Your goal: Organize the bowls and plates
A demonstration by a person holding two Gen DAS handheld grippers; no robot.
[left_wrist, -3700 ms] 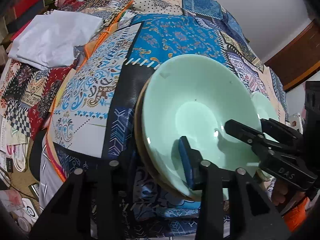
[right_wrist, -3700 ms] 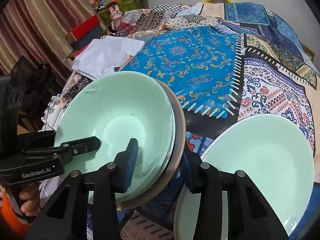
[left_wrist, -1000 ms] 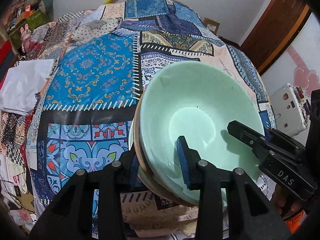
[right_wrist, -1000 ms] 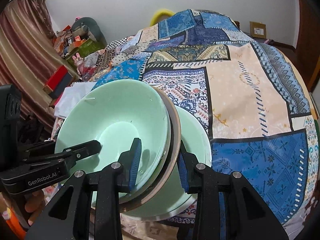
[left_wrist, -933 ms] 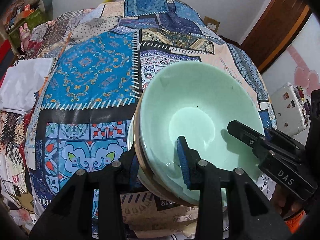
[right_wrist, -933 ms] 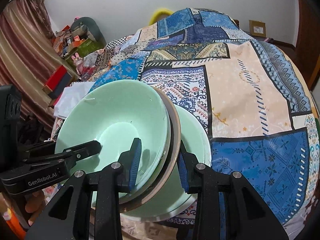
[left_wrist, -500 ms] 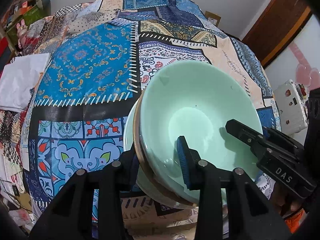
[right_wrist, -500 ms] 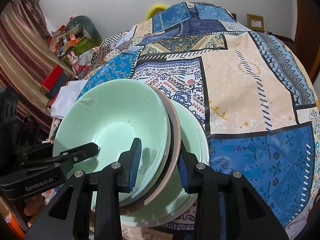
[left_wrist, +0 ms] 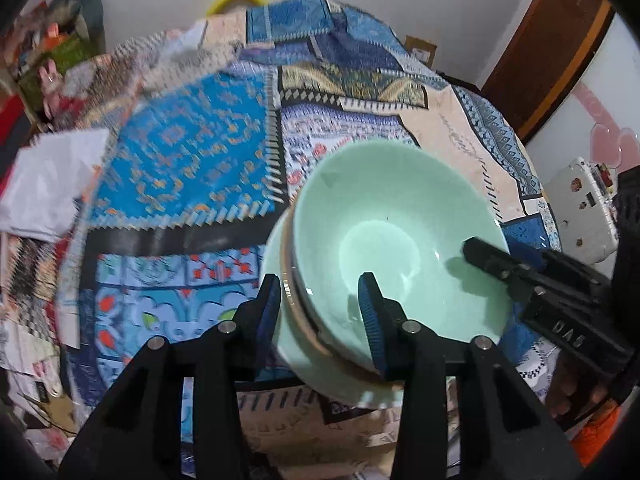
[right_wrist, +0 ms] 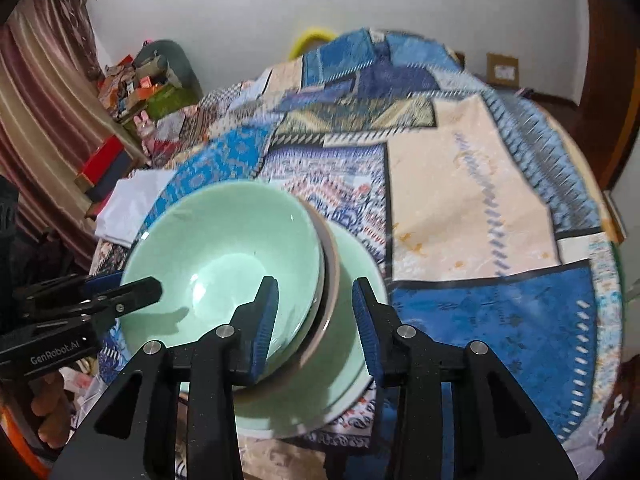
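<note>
- Two grippers straddle opposite rims of the bowl stack; both sets of jaws are opening at this moment.
- Left gripper (left_wrist: pixel 320 316): one finger stands inside the top bowl (left_wrist: pixel 384 240), the other outside the stack. The nested rims lie between the pads with a visible gap on the outer side, so the grip reads as narrow but released.
- Right gripper (right_wrist: pixel 316 320): same arrangement on the far rim, with daylight on both sides of the rims. Nothing is pressed.
- Change: a few seconds ago both pads were clamped on the rims and the plate (right_wrist: pixel 360 280) lay apart, beyond the right fingertips. Now the stack sits on that plate, which shows under and outside the outer fingers.
- Judgement: this stacking step looks finished. What remains is drawing both grippers clear without nudging the rims.
- Materials: the top bowl is pale green, glossy and glazed, with deep sloping walls and a flat round floor with highlights.
- The bowl beneath it (right_wrist: pixel 333 276) shows only a dull tan-brown rim band.
- The plate is the same glossy green, wide and shallow.
- The patchwork cloth (left_wrist: pixel 180 168) beyond the fingertips is soft, matte and printed; being soft, it may let the stack rock.
</note>
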